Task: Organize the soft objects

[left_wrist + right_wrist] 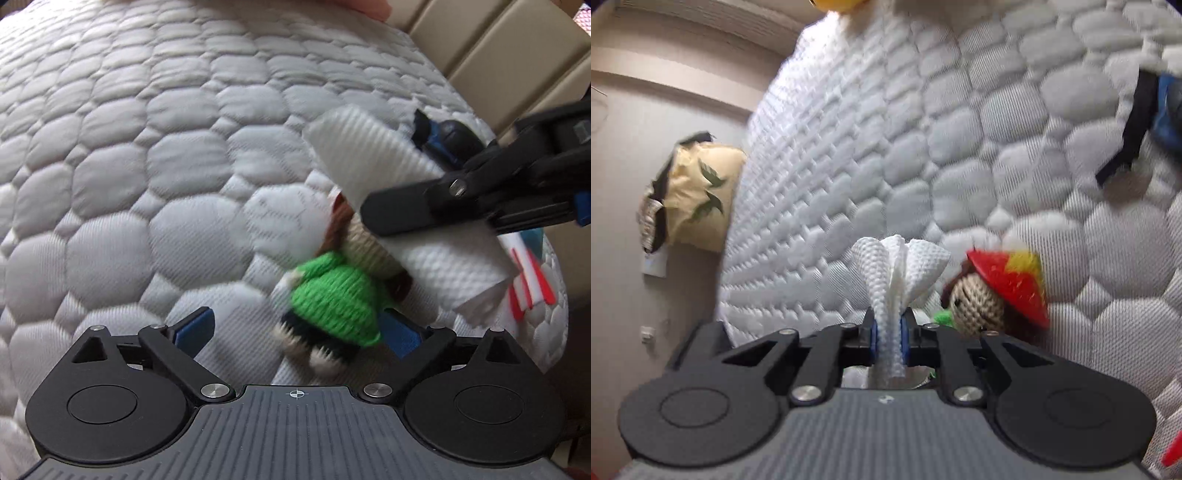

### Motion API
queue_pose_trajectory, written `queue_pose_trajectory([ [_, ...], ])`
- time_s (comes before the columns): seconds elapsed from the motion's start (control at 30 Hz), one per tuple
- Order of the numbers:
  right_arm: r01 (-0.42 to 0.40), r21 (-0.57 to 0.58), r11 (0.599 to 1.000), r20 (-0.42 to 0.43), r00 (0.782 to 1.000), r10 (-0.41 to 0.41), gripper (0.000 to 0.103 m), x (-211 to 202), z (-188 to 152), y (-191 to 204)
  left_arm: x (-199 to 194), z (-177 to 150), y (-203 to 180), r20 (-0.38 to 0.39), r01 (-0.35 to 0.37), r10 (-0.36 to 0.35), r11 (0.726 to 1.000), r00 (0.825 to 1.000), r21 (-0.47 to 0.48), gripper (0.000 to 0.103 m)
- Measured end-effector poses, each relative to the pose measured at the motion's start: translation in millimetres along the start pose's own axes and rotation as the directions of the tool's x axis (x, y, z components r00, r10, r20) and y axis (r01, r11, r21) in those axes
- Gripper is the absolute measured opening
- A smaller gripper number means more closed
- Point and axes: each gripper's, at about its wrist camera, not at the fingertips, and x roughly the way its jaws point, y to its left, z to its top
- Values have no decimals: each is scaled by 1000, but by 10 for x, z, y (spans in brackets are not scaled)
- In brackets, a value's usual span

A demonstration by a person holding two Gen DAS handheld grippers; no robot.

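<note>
We see a white quilted mattress carrying the soft things, and our right gripper has its blue pads pressed together on a white embossed cloth, pinching it so the folds fan out above the fingertips. From the left wrist view the same cloth hangs as a broad strip from the right gripper, which reaches in from the right side and holds the cloth above the mattress near its right edge. Beneath that cloth lies a crocheted doll in a green sweater with dark shorts, its beige head partly hidden by the cloth; from the right wrist view the doll shows a red and yellow hat and sits just right of the pinched cloth. Our left gripper is spread wide, one blue pad free on the left, the other just behind the doll's green body; we cannot tell whether that pad touches it. A red and white striped item lies at the right edge of the mattress, partly covered by the cloth. A dark blue and black object rests farther back along that edge. Beyond the mattress's far side, a cream bag hangs against the wall.
</note>
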Motion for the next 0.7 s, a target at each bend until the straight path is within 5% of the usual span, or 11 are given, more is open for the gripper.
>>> queue_pose_trajectory([
  [0.2,114,95,989,-68,992,-108,19,68,-196,-305,54,-179,178,-48,-10,9,999,999,-31,100],
  [0.43,249,59,967,-155,959,-238,19,250,-381,-478,67,-150,117,-88,-49,53,998,995,47,101],
  [0.6,261,-106,959,-189,942,-277,19,385,-446,-163,-121,-169,301,-78,-142,141,990,987,-1,101],
  [0.7,157,-113,981,-211,961,-179,19,450,-476,30,-231,-175,576,-70,-201,194,972,979,-125,101],
])
